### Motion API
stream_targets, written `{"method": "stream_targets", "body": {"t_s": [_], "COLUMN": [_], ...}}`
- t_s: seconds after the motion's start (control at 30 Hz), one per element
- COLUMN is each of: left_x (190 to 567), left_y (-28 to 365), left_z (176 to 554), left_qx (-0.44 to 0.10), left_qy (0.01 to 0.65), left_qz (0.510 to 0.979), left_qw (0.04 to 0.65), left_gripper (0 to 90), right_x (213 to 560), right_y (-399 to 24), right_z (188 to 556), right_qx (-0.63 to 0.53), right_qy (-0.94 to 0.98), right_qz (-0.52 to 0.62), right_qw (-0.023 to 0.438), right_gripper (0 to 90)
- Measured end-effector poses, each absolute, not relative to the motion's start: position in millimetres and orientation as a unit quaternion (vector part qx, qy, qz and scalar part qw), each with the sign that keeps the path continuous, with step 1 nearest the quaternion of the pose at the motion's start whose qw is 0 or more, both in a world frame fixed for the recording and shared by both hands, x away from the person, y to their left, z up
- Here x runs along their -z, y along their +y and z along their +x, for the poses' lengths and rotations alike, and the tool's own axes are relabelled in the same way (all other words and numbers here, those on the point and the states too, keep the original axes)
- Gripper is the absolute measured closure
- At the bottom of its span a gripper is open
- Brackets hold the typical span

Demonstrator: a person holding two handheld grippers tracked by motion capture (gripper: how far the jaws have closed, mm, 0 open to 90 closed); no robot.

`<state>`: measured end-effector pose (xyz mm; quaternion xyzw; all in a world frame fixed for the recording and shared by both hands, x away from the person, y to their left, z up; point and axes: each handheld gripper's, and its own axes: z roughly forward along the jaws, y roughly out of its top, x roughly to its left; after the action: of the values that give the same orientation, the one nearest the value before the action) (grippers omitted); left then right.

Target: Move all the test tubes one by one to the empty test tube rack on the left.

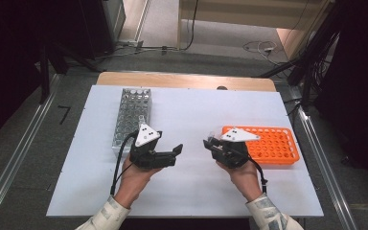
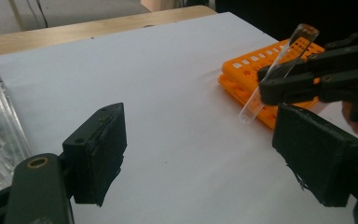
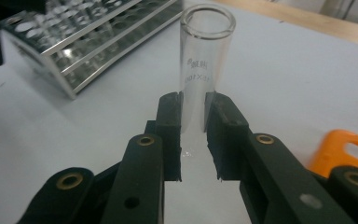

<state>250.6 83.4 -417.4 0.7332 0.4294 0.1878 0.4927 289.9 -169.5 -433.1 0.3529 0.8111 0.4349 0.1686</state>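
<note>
While the right gripper (image 3: pixel 193 135) clamps a clear glass test tube (image 3: pixel 204 56) near its lower end, mouth tilted away, the left gripper (image 2: pixel 200 149) stands with jaws spread wide and nothing between them. Both hover above the white table sheet (image 1: pixel 191 115), near each other at its middle. An orange tube rack (image 1: pixel 273 143) lies just beside the right gripper; a metal rack of glass tubes (image 1: pixel 132 112) sits beyond the left.

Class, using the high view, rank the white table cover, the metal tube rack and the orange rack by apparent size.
1. White table cover, clearly largest.
2. Metal tube rack and orange rack look about alike; a gripper partly hides each, so no ranking.
</note>
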Motion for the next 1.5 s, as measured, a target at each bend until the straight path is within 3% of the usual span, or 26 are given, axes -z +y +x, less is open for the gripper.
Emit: {"method": "stream_targets", "body": {"t_s": [0.33, 0.73, 1.0, 1.3, 1.5], "left_x": [417, 423, 426, 426, 426], "left_y": [62, 56, 54, 55, 61], "left_z": [242, 240, 240, 242, 249], "left_qx": [-0.198, -0.200, -0.205, -0.207, -0.210], "left_qy": [0.387, 0.358, 0.357, 0.361, 0.375], "left_qz": [0.761, 0.772, 0.776, 0.775, 0.768], "left_qw": [0.481, 0.486, 0.478, 0.476, 0.474], "left_gripper": [16.0, 56.6, 73.8, 74.7, 74.7], "right_x": [448, 450, 450, 451, 451], "right_y": [-131, -117, -118, -118, -121], "right_z": [277, 269, 269, 270, 272], "right_qx": [-0.416, -0.421, -0.422, -0.423, -0.424], "right_qy": [0.845, 0.851, 0.851, 0.850, 0.848], "right_qz": [0.306, 0.289, 0.291, 0.294, 0.299], "right_qw": [0.138, 0.118, 0.116, 0.111, 0.112], "right_gripper": [72.9, 72.9, 73.0, 70.4, 55.5]}}
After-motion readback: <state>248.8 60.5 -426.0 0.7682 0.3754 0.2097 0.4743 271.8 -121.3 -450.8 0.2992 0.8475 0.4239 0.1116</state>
